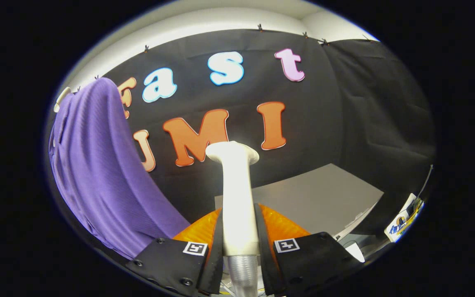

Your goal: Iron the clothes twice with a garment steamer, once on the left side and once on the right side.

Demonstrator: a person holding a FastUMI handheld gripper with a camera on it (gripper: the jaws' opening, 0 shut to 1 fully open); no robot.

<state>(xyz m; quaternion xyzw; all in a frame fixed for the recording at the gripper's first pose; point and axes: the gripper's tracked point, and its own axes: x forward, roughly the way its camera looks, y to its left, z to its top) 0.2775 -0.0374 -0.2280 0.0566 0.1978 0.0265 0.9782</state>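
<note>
Steamer wand (237, 198) clamped upright between the fingers of the gripper (239, 231), both pressing on its handle, head raised clear and apparently carried toward the work. Purple garment (101, 173) hangs at left, near the fingers but apart from the head; no contact yet. Grey table (316, 194) lies beyond, to the right.

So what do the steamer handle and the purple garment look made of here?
Steamer handle: smooth matte white plastic by its look, with a ribbed silvery hose below, clamped between the tongs. Purple garment: soft fine-ribbed knit fabric, judging by its thin parallel lines and drape.
</note>
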